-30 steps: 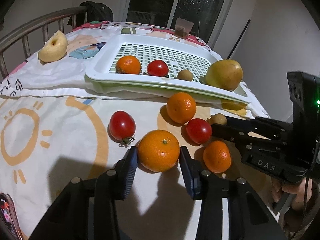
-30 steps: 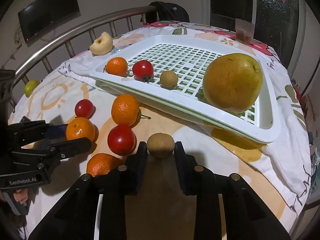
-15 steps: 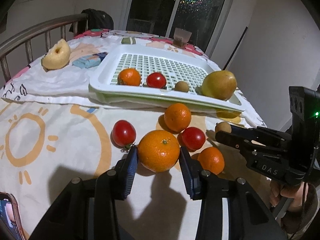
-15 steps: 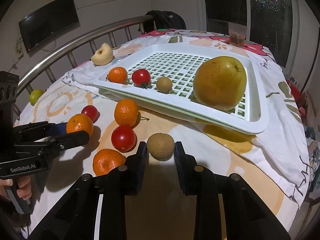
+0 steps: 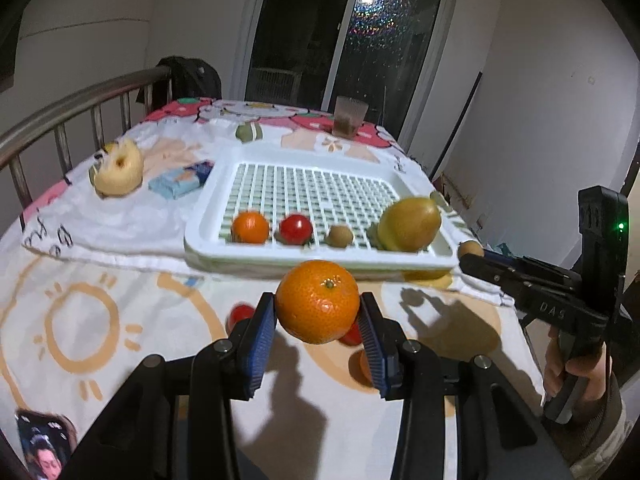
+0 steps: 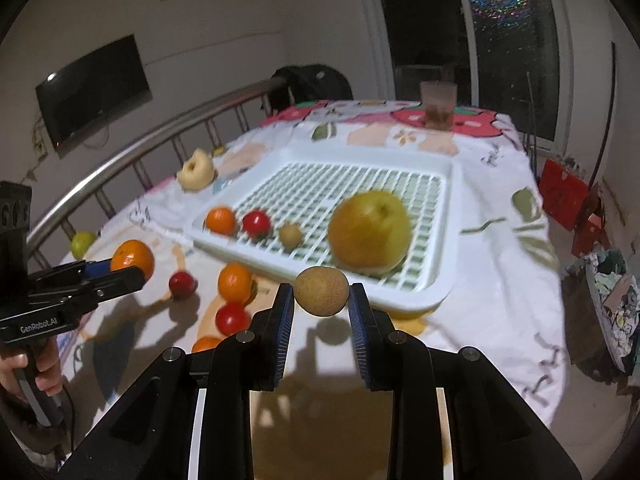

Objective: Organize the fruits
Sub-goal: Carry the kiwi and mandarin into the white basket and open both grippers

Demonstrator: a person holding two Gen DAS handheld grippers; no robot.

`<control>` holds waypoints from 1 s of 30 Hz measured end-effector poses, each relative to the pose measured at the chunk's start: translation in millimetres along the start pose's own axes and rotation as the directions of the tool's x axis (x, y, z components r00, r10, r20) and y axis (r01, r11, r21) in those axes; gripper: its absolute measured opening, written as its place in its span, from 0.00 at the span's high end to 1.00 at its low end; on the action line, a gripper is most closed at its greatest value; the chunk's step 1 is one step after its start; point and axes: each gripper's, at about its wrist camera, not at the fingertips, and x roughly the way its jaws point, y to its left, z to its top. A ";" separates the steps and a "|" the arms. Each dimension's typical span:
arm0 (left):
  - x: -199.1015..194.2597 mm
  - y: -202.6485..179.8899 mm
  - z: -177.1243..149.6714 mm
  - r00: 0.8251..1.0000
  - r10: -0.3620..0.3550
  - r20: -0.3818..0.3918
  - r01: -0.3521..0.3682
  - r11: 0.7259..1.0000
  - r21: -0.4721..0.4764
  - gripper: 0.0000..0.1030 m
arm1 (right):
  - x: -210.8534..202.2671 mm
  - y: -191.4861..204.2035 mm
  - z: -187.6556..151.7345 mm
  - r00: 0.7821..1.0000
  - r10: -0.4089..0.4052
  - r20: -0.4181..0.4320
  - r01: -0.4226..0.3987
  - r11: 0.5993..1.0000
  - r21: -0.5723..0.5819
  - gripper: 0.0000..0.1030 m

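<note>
My left gripper (image 5: 318, 310) is shut on an orange (image 5: 317, 301) and holds it above the tablecloth, in front of the white slatted tray (image 5: 248, 254). My right gripper (image 6: 321, 304) is shut on a small brown round fruit (image 6: 321, 290), lifted near the tray's front edge (image 6: 400, 300). In the tray lie an orange (image 5: 250, 227), a tomato (image 5: 295, 229), a small brown fruit (image 5: 340, 236) and a large yellow pear (image 5: 409, 223). Loose on the cloth are an orange (image 6: 235, 282), two tomatoes (image 6: 182, 283) (image 6: 232, 319) and another orange (image 6: 206, 345).
A cut apple (image 5: 117, 167) and a blue packet (image 5: 181, 180) lie left of the tray. A glass (image 5: 350, 117) stands at the far end. A metal rail (image 6: 132, 152) runs along the left side. A green fruit (image 6: 82, 243) sits by the rail.
Both grippers have risen off the cloth with their fruit, the left with the orange, the right with the small brown fruit, and moved toward the tray.
</note>
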 end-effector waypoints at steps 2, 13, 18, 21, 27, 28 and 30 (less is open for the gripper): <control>-2.2 -1.7 9.4 1.000 0.010 0.013 -0.010 1.000 0.013 0.57 | -5.3 -9.3 9.3 1.000 -0.004 0.016 0.004 1.000 0.010 0.74; 30.7 -8.6 74.9 1.000 -0.010 -0.012 0.010 0.999 0.049 0.57 | 7.6 -44.5 68.0 1.000 0.012 -0.001 -0.012 1.000 0.027 0.74; 67.0 -6.3 93.5 0.997 0.020 -0.071 -0.016 0.999 0.050 0.57 | 32.0 -51.4 90.1 0.998 0.024 -0.055 -0.022 0.999 0.035 0.74; 89.6 -3.0 100.0 0.993 0.041 -0.111 -0.036 0.998 0.042 0.57 | 52.3 -52.3 100.5 0.995 0.019 -0.099 -0.016 0.999 0.034 0.74; 131.7 6.7 105.5 0.978 0.080 -0.191 -0.077 0.997 0.019 0.57 | 94.5 -57.5 109.7 0.977 -0.014 -0.212 0.021 0.999 0.032 0.74; 137.4 7.9 105.8 0.976 0.086 -0.201 -0.085 0.996 0.017 0.57 | 99.8 -58.8 110.3 0.974 -0.022 -0.226 0.031 0.999 0.034 0.74; 149.0 11.8 106.9 0.970 0.098 -0.220 -0.098 0.995 0.010 0.57 | 110.5 -63.3 111.6 0.967 -0.027 -0.253 0.040 0.998 0.045 0.74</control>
